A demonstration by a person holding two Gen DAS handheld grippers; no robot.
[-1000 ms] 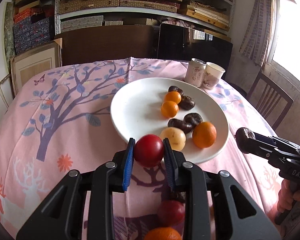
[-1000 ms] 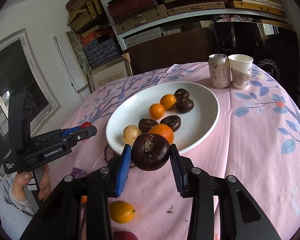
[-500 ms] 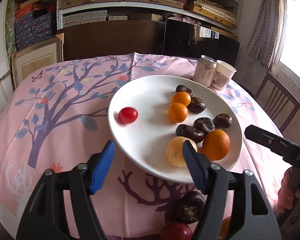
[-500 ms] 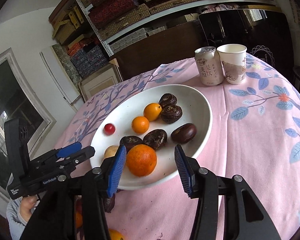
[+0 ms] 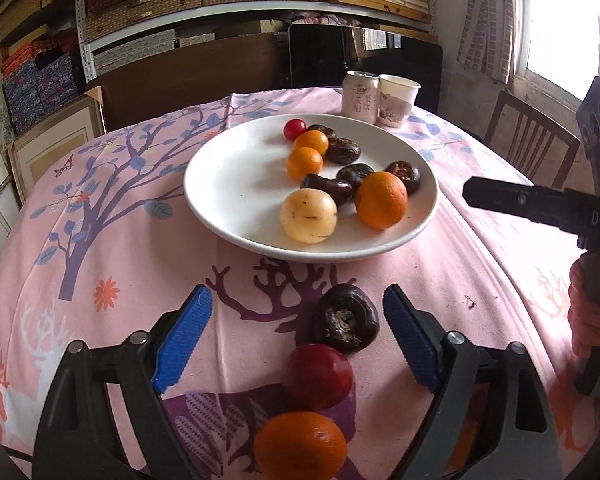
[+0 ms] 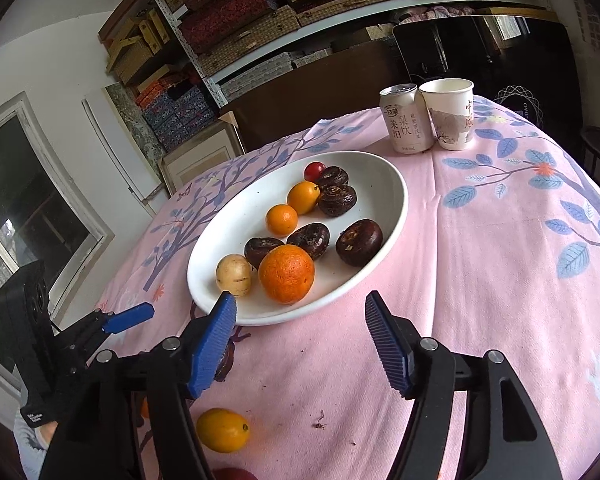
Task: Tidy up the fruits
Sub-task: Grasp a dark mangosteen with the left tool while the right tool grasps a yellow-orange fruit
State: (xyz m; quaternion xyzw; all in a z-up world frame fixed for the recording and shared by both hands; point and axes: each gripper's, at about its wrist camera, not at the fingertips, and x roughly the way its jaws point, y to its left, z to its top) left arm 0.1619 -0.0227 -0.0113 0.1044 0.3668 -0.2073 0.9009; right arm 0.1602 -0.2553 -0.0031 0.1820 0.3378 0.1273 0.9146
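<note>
A white plate point(image 5: 220, 184) on the pink cloth holds a cherry tomato point(image 5: 295, 129), a big orange point(image 5: 381, 200), a yellow fruit point(image 5: 308, 216), small oranges and several dark chestnuts. My left gripper point(image 5: 296, 308) hovers over the near cloth, its jaws opening. A loose dark chestnut point(image 5: 346, 322) lies between its fingers, untouched, with a red fruit point(image 5: 320, 376) and an orange point(image 5: 300, 446) closer in. My right gripper point(image 6: 300, 308) stands before the plate's point(image 6: 392, 200) front rim, jaws opening, nothing between them. A kumquat point(image 6: 222, 430) lies below it.
A drink can point(image 6: 406, 120) and a paper cup point(image 6: 452, 116) stand at the table's far side. A wooden chair point(image 5: 528, 136) is beyond the right edge. Shelves of boxes fill the back wall. A hand point(image 5: 588, 312) holds the right gripper's handle.
Both grippers opened and drew back toward the near edge. The left let go of the cherry tomato, which rolled to the plate's far side. The right left its dark chestnut on the plate.
</note>
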